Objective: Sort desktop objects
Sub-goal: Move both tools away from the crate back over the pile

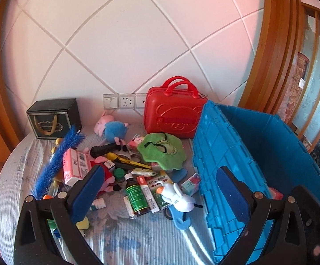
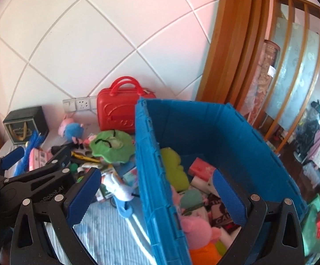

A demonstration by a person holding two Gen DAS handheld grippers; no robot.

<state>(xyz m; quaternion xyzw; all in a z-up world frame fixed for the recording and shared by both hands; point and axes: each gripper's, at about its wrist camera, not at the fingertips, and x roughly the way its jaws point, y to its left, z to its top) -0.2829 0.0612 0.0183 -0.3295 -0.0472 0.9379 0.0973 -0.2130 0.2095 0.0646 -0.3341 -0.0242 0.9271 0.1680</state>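
Note:
A pile of loose objects lies on the striped table: a white plush duck (image 1: pixel 178 196), a dark medicine bottle (image 1: pixel 136 196), medicine boxes, a green cloth hat (image 1: pixel 162 151), a black torch (image 1: pixel 105 148), a blue feather (image 1: pixel 56 163) and a pink-and-blue pig plush (image 1: pixel 112 127). A big blue crate (image 1: pixel 221 145) stands to the right. It holds plush toys and boxes, among them a pink pig plush (image 2: pixel 198 229). My left gripper (image 1: pixel 160 194) is open and empty above the pile. My right gripper (image 2: pixel 157 198) is open and empty, straddling the crate's left wall (image 2: pixel 151 154).
A red toy suitcase (image 1: pixel 173 112) and a black gift box (image 1: pixel 53 118) stand against the white tiled wall. Wall sockets (image 1: pixel 126 103) sit between them. A wooden frame (image 1: pixel 277 44) rises to the right. The left gripper also shows in the right wrist view (image 2: pixel 38 154).

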